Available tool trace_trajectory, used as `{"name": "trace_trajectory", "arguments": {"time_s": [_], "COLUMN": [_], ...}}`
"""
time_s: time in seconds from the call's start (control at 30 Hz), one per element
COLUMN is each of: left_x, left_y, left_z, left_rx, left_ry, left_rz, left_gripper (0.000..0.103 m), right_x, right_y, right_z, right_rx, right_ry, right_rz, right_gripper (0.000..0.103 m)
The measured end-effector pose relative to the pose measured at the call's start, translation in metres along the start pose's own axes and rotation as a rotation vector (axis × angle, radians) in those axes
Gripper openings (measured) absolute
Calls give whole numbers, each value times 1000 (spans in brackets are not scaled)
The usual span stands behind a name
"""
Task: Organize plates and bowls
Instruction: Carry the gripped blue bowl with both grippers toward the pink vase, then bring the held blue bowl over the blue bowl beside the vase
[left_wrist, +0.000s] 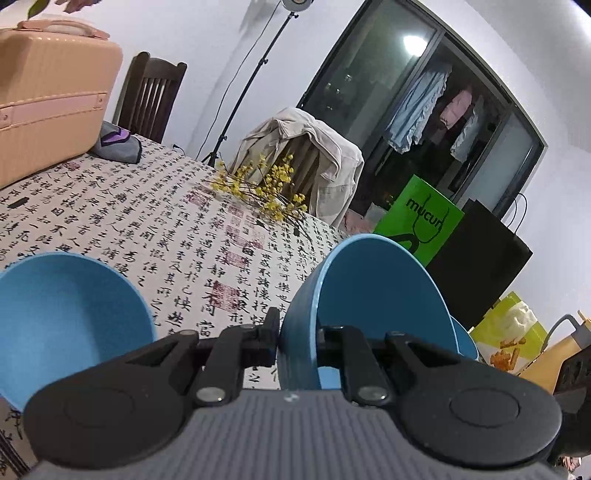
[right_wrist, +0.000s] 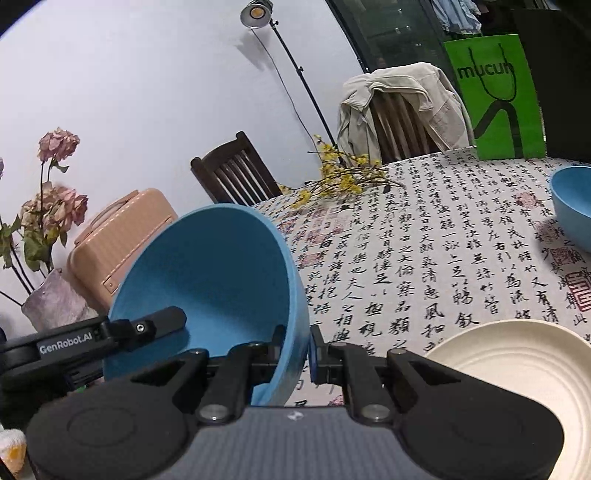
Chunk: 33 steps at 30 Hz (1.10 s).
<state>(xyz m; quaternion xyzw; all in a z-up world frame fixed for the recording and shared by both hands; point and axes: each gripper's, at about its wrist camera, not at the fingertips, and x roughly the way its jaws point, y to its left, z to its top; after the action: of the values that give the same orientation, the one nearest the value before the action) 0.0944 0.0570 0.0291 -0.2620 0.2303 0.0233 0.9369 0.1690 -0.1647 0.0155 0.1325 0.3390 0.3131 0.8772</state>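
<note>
A: Nearest first. What do the left tongs (left_wrist: 298, 328) have?

B: They are nearly closed, pinching the rim of the held blue bowl (left_wrist: 373, 295). One finger is inside the wall and one outside. The bowl is tipped on edge above the desk (left_wrist: 184, 240), and its inside is bare blue.

A: And the right tongs (right_wrist: 298, 334)?

B: Same narrow grip, on the rim of the held blue bowl (right_wrist: 207, 280). In the right wrist view the left tongs reach in at that bowl's opposite side, so both seem to hold one bowl.

A: What else is close by?

B: A second blue bowl (left_wrist: 66, 317) stands upright on the desk, just left of the left tongs. Nothing shows in it. A cream ridged plate (right_wrist: 517, 365) lies on the desk beside the right tongs, its surface bare.

A: Further out?

B: A third blue bowl (right_wrist: 572, 206) stands upright on the desk, well apart from the plate. I cannot see its contents from this angle. Yellow flower sprigs (left_wrist: 258, 184) lie loose on the cloth.

A: Far edge?

B: A peach suitcase (left_wrist: 48, 99) and a green bag (left_wrist: 417, 221). A vase (right_wrist: 55, 299) holds pink flowers.
</note>
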Motion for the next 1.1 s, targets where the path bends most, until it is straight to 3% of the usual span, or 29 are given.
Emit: {"name": "trace_trajectory", "arguments": {"time_s": [0.53,0.77,1.1], "left_x": [-11,-16,-35], "left_y": [31,45,58], "left_z": [12,18,23], "left_rx": [-38,-72,-101], "left_ry": [-29,-31,-72], "left_rz": [37,42,72], "left_gripper": [14,14,14], "right_x": [27,41,52], "right_y": [25,25,43], "right_z": [-1,3,8], "right_rx": [11,63,40], "right_ry": [26,96,143], "right_rz": [32,91,136], "right_gripper": [10,8,9]}}
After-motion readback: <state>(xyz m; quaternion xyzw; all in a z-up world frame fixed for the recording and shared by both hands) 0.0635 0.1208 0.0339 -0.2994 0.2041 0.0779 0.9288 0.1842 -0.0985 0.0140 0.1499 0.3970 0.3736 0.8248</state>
